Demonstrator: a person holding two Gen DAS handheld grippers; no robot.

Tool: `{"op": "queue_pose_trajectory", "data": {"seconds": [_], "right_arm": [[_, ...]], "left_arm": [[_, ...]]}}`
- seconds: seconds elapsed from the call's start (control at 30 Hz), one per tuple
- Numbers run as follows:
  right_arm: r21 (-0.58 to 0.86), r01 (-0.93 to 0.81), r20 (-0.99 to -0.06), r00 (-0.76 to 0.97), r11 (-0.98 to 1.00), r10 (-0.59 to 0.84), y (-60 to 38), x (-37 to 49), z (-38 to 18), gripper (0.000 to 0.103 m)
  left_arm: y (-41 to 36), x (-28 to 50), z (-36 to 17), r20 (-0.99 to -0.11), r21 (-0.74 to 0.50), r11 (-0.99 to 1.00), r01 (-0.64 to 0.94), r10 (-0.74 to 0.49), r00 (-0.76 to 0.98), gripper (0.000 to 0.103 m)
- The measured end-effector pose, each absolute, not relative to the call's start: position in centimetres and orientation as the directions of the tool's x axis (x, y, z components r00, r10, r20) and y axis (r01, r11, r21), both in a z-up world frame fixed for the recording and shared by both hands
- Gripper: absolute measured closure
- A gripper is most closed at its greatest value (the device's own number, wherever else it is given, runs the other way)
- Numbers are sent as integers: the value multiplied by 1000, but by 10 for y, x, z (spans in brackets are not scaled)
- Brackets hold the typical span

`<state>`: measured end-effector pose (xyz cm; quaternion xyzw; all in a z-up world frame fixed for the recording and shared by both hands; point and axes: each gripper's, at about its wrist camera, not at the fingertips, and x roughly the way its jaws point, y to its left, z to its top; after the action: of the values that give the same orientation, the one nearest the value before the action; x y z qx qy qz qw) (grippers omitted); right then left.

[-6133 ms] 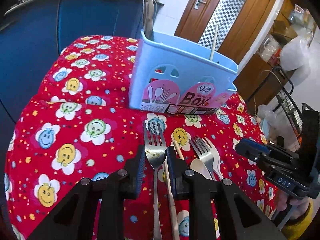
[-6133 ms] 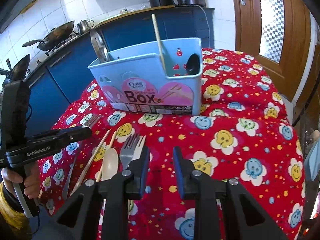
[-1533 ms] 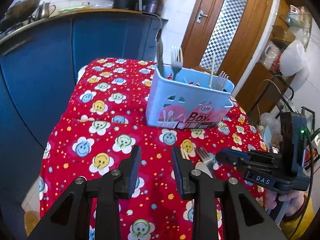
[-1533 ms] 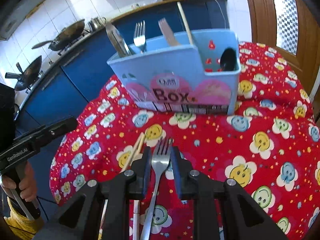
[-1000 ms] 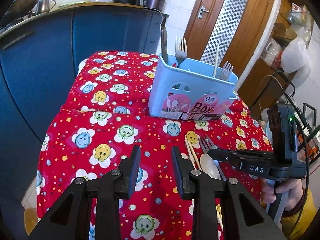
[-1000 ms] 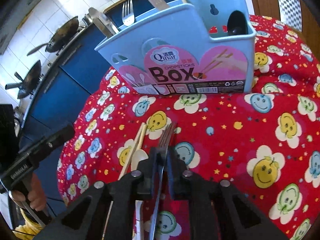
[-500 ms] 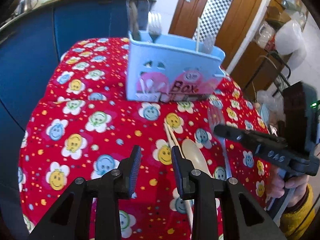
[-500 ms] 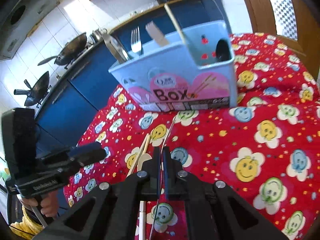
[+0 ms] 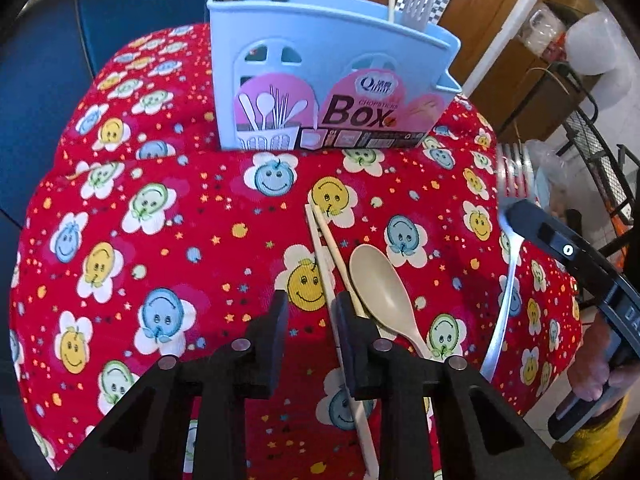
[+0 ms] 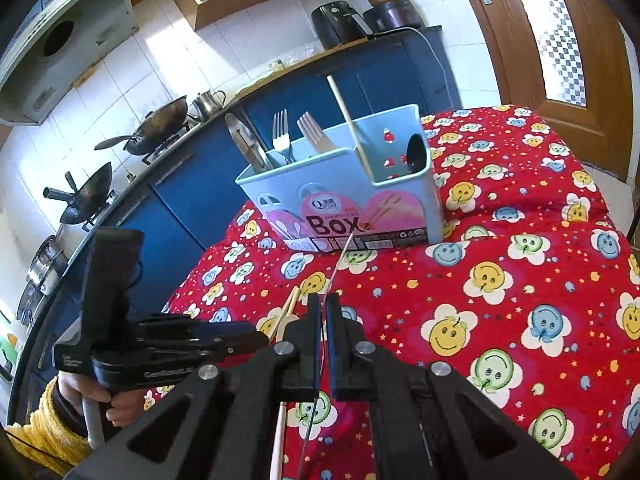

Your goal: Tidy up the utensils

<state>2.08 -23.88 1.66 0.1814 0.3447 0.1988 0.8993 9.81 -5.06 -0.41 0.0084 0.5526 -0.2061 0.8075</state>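
Note:
A light blue utensil box (image 9: 328, 84) (image 10: 348, 204) stands on the red smiley tablecloth (image 9: 160, 220) and holds forks, a knife, a chopstick and a dark spoon. My right gripper (image 10: 322, 308) is shut on a metal fork (image 9: 508, 240), seen edge-on in its own view (image 10: 340, 258), lifted above the cloth. My left gripper (image 9: 310, 308) is open and empty, low over two wooden chopsticks (image 9: 326, 248). A beige spoon (image 9: 380, 284) lies just right of them.
Blue kitchen cabinets (image 10: 280, 128) with woks (image 10: 160, 124) stand behind the table. A wooden door (image 10: 560, 40) is at the right. A wire rack (image 9: 600, 160) and bags stand beyond the table's right edge.
My right gripper closed on the fork and lifted it off the cloth, turning it edge-on. My left gripper moved closer and lower toward the chopsticks and spoon.

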Motion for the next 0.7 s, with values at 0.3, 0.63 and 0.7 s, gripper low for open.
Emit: {"op": "queue_pose_trajectory", "data": {"seconds": [0.3,0.63,0.7], "right_arm": [[469,-240,-524,699,850,487,-245,14,21,99],[423,-264,-476,749,867,460,-244,2,41,100],[406,-265,-467,762,874,448,-242,0,46,100]], "left_arm": [[-56,101,-6,-891,-257,905,338,-358,279,98],[-29,87,16,-808,-345,883,319,-452,378,103],[-27,85,20,-804,-338,884,322,-449,389,103]]}}
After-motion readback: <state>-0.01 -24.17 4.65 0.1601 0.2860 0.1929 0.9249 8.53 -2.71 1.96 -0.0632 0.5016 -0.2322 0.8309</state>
